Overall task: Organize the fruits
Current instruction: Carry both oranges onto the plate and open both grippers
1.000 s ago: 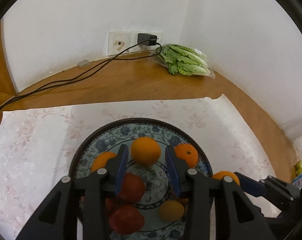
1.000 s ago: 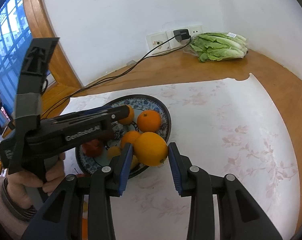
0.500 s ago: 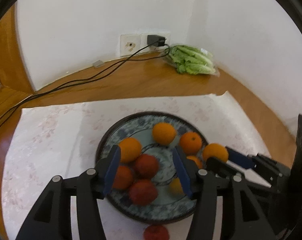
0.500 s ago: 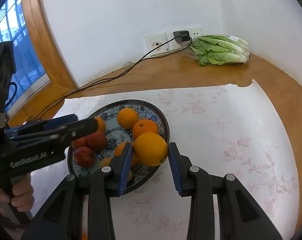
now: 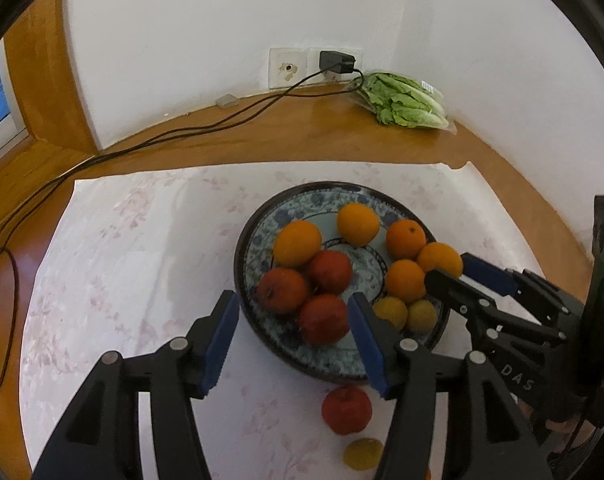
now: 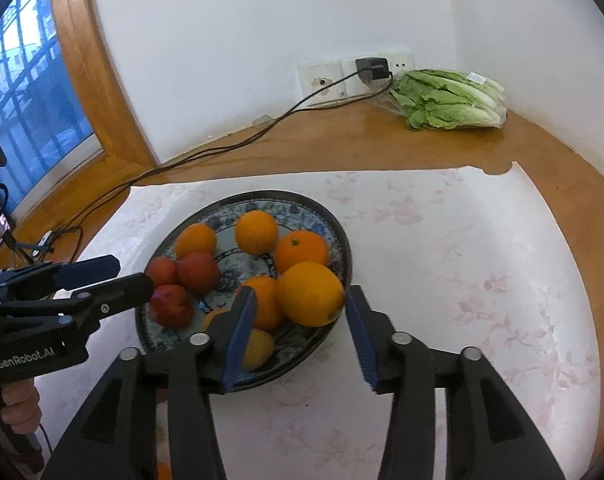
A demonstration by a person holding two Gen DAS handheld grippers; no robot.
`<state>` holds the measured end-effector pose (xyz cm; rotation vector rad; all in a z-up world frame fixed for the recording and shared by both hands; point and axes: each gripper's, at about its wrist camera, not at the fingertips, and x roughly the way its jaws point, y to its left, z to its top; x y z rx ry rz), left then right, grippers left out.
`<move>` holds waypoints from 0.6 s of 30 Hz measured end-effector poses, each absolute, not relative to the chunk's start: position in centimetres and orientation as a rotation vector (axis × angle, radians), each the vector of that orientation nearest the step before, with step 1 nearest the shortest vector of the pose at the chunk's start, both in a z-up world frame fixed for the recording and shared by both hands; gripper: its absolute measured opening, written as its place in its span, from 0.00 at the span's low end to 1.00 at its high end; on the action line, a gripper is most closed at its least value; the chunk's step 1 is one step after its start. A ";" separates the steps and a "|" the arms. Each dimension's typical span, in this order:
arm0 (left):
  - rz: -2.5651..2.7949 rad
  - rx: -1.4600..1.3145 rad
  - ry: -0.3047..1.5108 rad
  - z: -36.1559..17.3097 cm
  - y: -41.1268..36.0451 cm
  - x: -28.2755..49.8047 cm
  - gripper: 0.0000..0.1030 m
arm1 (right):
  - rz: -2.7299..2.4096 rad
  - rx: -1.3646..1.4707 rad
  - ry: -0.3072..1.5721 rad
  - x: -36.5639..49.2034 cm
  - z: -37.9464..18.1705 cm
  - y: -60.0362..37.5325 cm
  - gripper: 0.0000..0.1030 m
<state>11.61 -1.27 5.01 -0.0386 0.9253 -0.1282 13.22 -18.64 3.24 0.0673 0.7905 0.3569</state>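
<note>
While the right gripper point(image 6: 297, 316) opens off the big orange point(image 6: 310, 294), now resting at the plate point(image 6: 334, 224) rim, placement is finishing. Left gripper point(image 5: 289, 334), empty and opening, should next take the red fruit point(image 5: 346, 410) just below it.

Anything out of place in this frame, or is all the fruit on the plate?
Not all. A red fruit and a small yellow fruit lie on the white floral cloth, just off the near rim of the patterned plate.
</note>
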 end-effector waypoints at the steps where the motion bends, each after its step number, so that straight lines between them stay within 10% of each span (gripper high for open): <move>1: -0.124 -0.043 0.927 5.0 -1.1 11.4 0.60 | 0.360 0.061 0.782 13.0 3.4 -18.5 0.50; 18: -0.134 -0.058 0.985 4.0 -1.2 7.5 0.60 | 0.403 0.034 0.790 9.3 5.0 -18.0 0.59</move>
